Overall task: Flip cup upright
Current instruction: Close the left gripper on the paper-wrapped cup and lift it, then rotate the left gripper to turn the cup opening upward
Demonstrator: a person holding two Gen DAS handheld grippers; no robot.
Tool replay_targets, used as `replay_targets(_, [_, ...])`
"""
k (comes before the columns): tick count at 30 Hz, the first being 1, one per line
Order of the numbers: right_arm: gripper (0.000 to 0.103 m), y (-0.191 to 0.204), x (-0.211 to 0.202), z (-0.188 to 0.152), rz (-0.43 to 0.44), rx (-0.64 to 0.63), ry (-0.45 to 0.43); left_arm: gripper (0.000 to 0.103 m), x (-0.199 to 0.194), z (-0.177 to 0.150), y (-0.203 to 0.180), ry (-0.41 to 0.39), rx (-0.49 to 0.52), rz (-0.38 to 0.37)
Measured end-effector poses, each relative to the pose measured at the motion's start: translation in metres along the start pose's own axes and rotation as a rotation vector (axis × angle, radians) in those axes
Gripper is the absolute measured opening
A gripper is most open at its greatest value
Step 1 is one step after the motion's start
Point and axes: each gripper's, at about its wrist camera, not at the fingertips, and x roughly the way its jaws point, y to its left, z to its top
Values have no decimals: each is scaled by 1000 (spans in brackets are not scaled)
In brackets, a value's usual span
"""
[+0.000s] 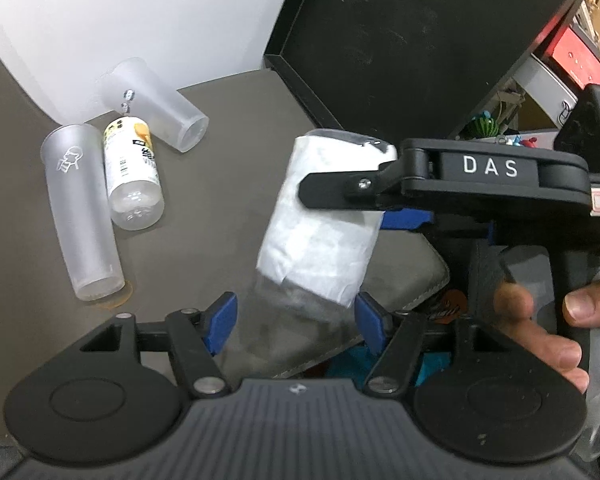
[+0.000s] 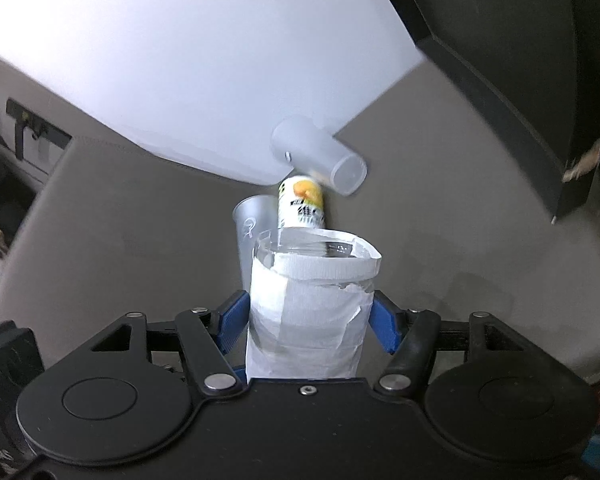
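Right gripper (image 2: 310, 326): clenched on the taped cup (image 2: 312, 304); both blue pads (image 2: 234, 322) press the cup's lower wall in the right wrist view. In the left wrist view this gripper (image 1: 342, 206) enters from the right, its black finger lying across the cup's side.
Right hand (image 1: 556, 328): wrapped around the right gripper's handle; fingertips visible at the right edge of the left wrist view.
Left gripper (image 1: 296, 322): released; its blue pads (image 1: 222, 322) stand spread apart, one on each side of the cup's lower end. Contact with the cup cannot be told.
Taped cup (image 1: 320, 216): clear cup wrapped in white tape, held off the table (image 1: 204, 184), tilted in the left wrist view. In the right wrist view the open mouth points away from the camera, clear rim exposed above the tape.
Table: grey-brown surface; its near edge shows below the cup in the left wrist view.
Frosted cup, near (image 1: 82, 212): lying on its side on the table, printed figure facing up.
Bottle (image 1: 132, 172): small, yellow-and-white label, lying on its side just beside the near frosted cup.
Frosted cup, far (image 1: 156, 104): on its side beyond the bottle, against the white panel (image 1: 120, 8).
Black tray (image 1: 412, 40): propped behind the table, right of the white panel.
Grouping: the three lying items are well apart from the held cup.
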Motion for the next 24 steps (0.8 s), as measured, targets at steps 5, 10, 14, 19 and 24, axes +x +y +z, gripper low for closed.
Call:
replay_targets(5, [63,8,-5,-1,-42,-71,-36,64,-8,-1,8,-21,-21,13])
replay_targets(10, [63,17,-8,-3,-90,-145,-72,64,-15,-1,20,-37,-54,33])
replay_targets(14, [63,22,-7,-7,-130,-196,-95,64,-22,2,34,-71,-109,79])
replay_targets(19, [63,28,-5,-11,-152,-244,-110,64,-32,10,46,-114,-146,101])
replay_targets(24, [64,37,-1,-18,-227,-336,-134,63,-38,22,49,-145,-164,95])
